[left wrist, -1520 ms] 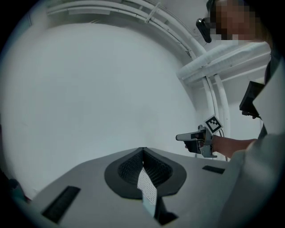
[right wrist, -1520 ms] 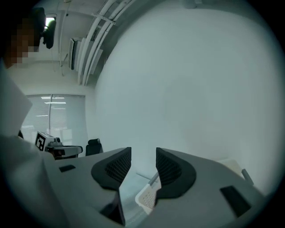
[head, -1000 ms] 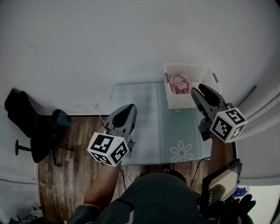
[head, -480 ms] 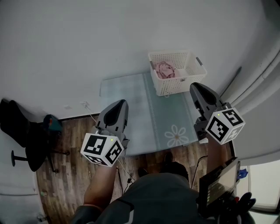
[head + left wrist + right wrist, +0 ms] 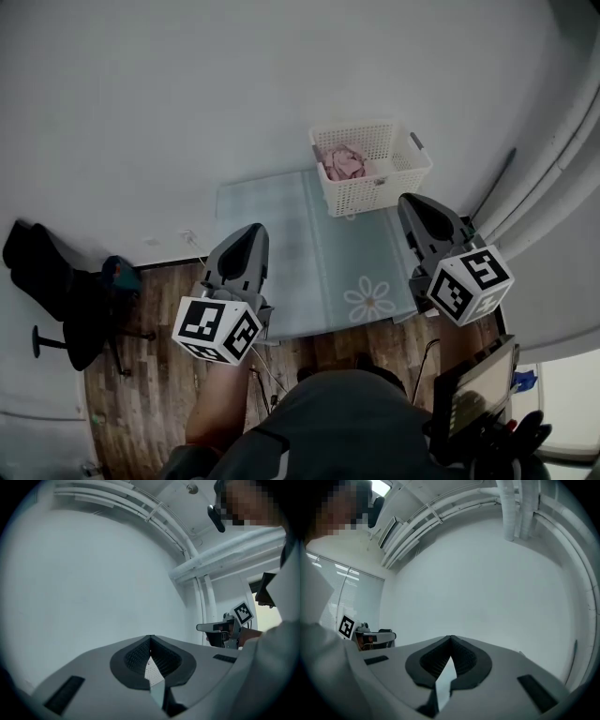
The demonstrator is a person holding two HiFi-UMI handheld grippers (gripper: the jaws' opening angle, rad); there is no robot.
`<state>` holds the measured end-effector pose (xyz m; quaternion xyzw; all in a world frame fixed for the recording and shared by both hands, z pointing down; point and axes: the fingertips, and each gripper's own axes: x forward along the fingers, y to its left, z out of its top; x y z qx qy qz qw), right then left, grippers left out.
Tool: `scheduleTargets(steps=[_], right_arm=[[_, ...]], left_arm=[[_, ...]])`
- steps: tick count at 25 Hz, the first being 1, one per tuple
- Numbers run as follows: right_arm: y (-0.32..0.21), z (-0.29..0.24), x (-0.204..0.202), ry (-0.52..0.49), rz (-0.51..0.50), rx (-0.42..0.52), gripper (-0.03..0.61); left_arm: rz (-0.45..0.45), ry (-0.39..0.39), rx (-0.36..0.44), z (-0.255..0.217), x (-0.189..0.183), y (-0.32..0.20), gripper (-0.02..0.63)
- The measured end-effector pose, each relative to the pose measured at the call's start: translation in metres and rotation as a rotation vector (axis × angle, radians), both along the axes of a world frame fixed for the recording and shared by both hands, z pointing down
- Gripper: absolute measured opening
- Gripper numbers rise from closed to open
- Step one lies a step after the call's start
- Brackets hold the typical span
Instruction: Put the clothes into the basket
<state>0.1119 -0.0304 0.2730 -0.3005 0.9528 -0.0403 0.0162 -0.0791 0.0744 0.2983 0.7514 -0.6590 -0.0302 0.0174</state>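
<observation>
A pale green rectangular floor mat with a daisy print (image 5: 319, 253) stretches between and ahead of both grippers. The white perforated plastic basket (image 5: 375, 194), which a second ago sat right against the right gripper (image 5: 413, 202), now stands clear ahead of it, slightly to its left. That gripper's jaws have since closed to a pinch on nothing; the left gripper (image 5: 251, 231) is likewise pinched together and empty. The crumpled pink clothes (image 5: 342, 161) lie in the basket's left end.

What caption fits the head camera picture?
Both shut and empty, the left gripper and right gripper hover by the table; pink clothes sit in the white basket.
</observation>
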Motion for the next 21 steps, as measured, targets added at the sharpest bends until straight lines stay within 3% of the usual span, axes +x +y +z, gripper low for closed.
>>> scheduleTargets(steps=[12,21], right_arm=[[-0.01,-0.007,0.03,-0.062,-0.014,-0.05,0.012],[-0.025,-0.007,0.041,-0.061,0.005,-0.035,0.012]], left_arm=[[-0.011,-0.008,0.0,-0.005,0.029,-0.011,0.009],[-0.057,0.019,-0.009,-0.005,0.024,-0.02,0.009]])
